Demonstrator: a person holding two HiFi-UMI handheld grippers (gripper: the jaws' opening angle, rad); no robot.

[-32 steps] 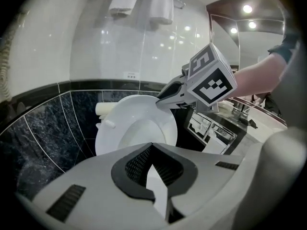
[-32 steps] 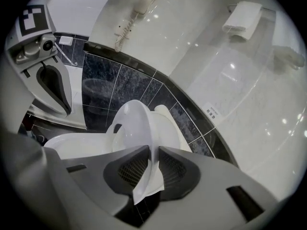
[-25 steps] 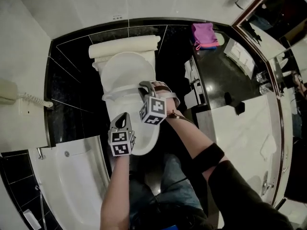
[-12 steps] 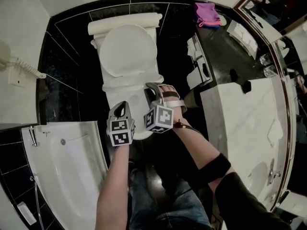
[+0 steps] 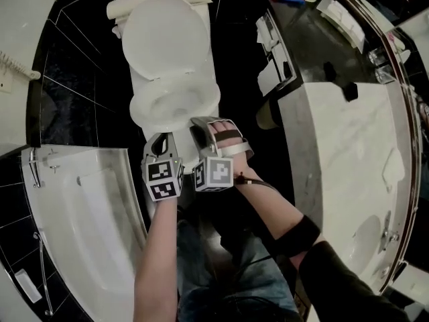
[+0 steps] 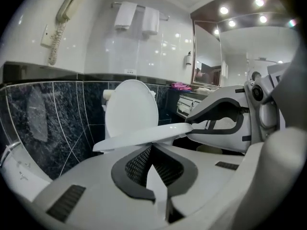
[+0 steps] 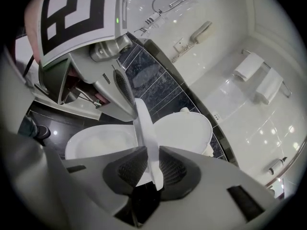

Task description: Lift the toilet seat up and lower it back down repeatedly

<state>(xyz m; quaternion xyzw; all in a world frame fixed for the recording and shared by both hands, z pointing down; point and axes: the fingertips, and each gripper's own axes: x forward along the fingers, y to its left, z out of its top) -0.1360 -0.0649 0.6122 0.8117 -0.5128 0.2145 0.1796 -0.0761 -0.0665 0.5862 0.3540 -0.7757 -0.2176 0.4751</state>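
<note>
The white toilet seat (image 5: 139,109) hangs tilted a little above the bowl (image 5: 171,106), and the lid (image 5: 164,35) stands upright against the tank. Both grippers hold the seat's front edge side by side. My left gripper (image 5: 161,141) is shut on that rim; in the left gripper view the seat (image 6: 144,138) runs out from between its pads (image 6: 139,164). My right gripper (image 5: 199,127) has just been opening slightly, but the seat's edge (image 7: 144,128) still sits between its pads (image 7: 127,169), touching both. The bowl (image 7: 98,143) lies below.
A white bathtub (image 5: 87,206) fills the left side and a marble vanity counter (image 5: 342,153) the right. Black tiles (image 5: 74,66) line the wall behind the toilet. A wall phone (image 6: 62,13) and towels (image 6: 139,18) hang above. The person's legs (image 5: 221,260) stand in front of the bowl.
Both grippers have come down and toward the person with the seat's front edge. The seat has swung from near the lid down close to the bowl.
</note>
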